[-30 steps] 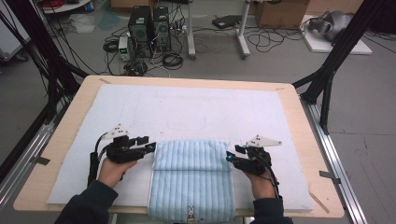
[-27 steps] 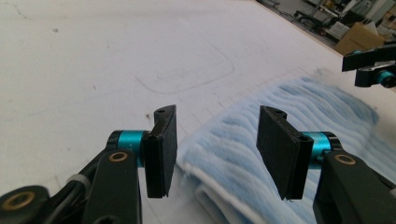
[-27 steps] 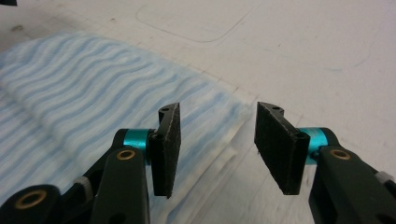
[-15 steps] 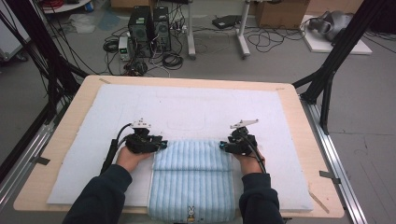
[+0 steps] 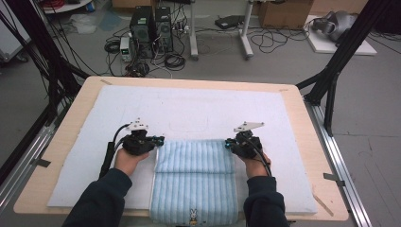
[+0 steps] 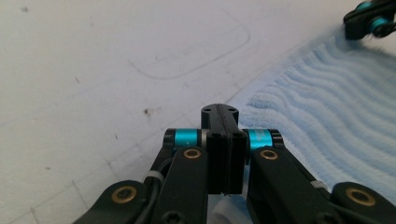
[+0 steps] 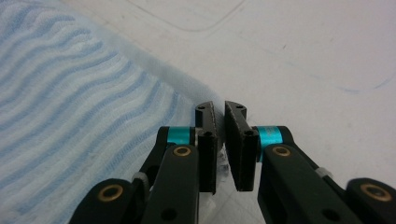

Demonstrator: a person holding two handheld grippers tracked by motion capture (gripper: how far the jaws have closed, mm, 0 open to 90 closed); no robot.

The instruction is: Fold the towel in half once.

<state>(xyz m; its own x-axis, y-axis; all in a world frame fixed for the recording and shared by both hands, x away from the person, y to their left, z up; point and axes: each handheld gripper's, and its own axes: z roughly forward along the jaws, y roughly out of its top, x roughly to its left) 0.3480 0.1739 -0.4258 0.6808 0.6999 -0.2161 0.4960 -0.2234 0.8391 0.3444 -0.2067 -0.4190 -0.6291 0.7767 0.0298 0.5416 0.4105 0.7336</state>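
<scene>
Striped blue towel (image 5: pixel 195 182) lies folded at near edge of tabletop (image 5: pixel 302 118), on white mat (image 5: pixel 189 109), rabbit mark at its near hem. Left gripper (image 5: pixel 158 140) at towel's far left corner, fingers just closed fully, pads together (whether cloth is pinched, cannot tell). Right gripper (image 5: pixel 229 143) at far right corner, fingers just closing, narrow slit left, towel edge between them.

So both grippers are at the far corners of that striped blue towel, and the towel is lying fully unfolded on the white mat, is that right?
Not quite. The left gripper and right gripper are at the far corners of the striped blue towel, but it is not fully unfolded: the high view shows its far part doubled back over the rest. It does lie on the white mat.
</scene>
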